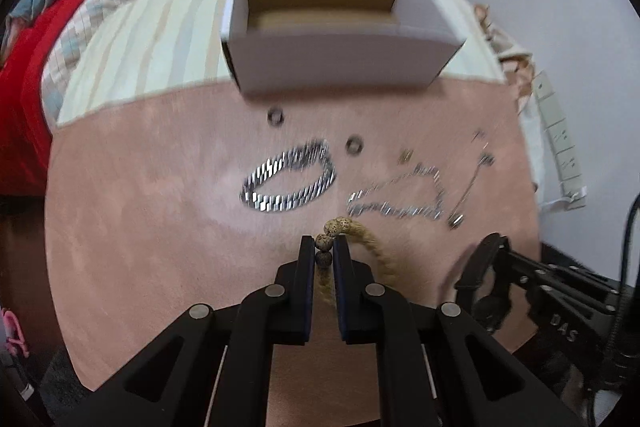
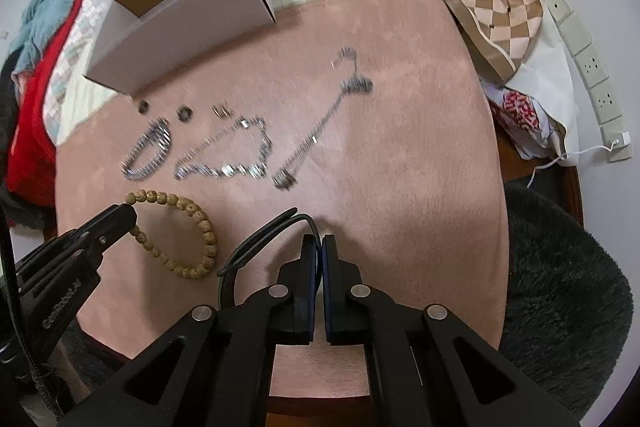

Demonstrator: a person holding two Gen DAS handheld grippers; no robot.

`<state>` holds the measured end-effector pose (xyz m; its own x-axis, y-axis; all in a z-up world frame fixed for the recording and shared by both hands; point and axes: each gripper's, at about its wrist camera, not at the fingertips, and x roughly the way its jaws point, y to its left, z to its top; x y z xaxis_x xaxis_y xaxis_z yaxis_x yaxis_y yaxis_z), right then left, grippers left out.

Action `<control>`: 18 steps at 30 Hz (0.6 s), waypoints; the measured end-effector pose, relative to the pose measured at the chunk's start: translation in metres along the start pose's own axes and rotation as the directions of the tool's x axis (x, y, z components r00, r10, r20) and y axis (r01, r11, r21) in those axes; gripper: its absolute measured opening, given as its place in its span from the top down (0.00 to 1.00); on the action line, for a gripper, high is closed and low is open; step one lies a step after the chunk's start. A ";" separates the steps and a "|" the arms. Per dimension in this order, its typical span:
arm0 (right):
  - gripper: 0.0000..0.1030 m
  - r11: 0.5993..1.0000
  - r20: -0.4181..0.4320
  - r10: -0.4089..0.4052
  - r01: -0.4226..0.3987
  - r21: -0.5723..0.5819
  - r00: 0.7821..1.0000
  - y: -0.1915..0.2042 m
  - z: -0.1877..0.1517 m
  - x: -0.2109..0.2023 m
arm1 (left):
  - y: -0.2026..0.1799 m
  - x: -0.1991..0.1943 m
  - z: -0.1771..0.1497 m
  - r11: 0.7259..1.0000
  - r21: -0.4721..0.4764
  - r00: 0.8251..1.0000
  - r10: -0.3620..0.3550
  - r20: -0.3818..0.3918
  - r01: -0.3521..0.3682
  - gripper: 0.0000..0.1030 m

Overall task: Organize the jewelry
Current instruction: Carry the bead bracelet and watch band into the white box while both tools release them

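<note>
We are pinching the beaded bracelet (image 2: 188, 231) with the left tool (image 1: 323, 245) low over the pink surface (image 2: 400, 147), right tool (image 2: 319, 247) pressed together on a black cord; beads seem light, floppy, likely rolling, so gripping across two beads is looking soundest.

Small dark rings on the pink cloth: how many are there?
2. One small dark ring lies just in front of the white box. The other ring lies to its right, beside the wide silver bracelet. More may be hidden inside the box.
</note>
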<state>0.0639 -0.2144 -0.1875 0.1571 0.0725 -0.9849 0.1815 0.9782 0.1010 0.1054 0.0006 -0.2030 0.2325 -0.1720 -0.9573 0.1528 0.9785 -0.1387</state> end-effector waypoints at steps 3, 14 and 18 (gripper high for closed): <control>0.97 1.000 0.034 0.026 -0.026 -0.012 0.999 0.008 0.010 -0.018 | 0.002 -0.026 0.012 0.999 -0.006 0.998 -0.037 0.055 0.037 0.94; 0.97 0.990 0.192 0.096 -0.073 -0.119 0.977 0.058 0.114 -0.075 | -0.006 -0.080 0.114 0.996 0.006 0.970 -0.088 0.228 0.089 0.94; 0.97 0.986 0.188 0.088 -0.059 -0.154 0.978 0.077 0.166 -0.063 | 0.002 -0.058 0.157 0.997 0.003 0.975 -0.073 0.208 0.074 0.94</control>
<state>0.2289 -0.1760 -0.0944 0.3525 0.1205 -0.9280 0.0205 0.9904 0.1364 0.2432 -0.0051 -0.1076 0.4150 -0.2629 -0.8710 0.1725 0.9627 -0.2084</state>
